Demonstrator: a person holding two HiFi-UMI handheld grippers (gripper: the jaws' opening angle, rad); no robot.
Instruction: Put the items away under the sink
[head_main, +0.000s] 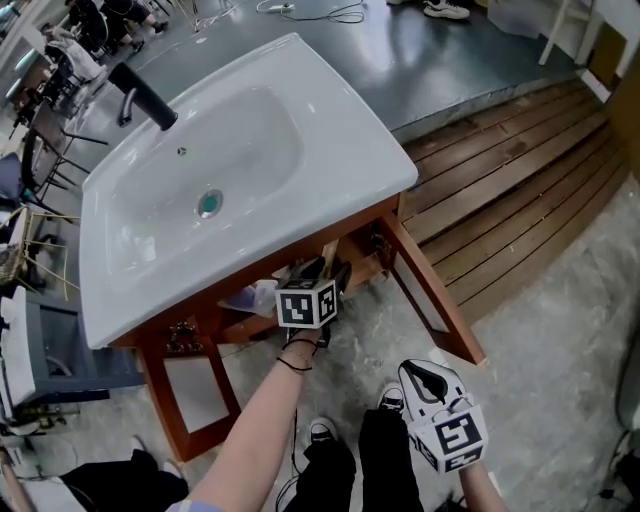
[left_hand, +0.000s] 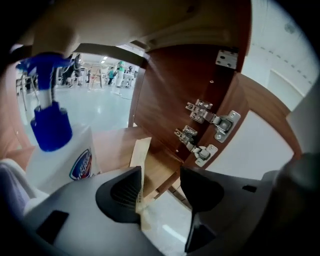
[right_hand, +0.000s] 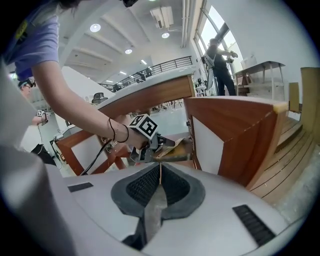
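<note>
Now, w/ left tongs (left_hand: 161, 180) wide by tan strip (left_hand: 139, 152) under sink (head_main: 350, 120), straight withdrawal is advised; right tongs (right_hand: 160, 175) closed, empty.

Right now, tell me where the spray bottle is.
Left side of the left gripper view: the spray bottle stands on the wooden shelf under the sink, left of the open left gripper.

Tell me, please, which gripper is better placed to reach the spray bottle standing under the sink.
Left. The left gripper is at the open cabinet under the sink, fingers apart, with the spray bottle just beside it. The right gripper hangs back by the person's shoes, fingers shut and empty.
</note>
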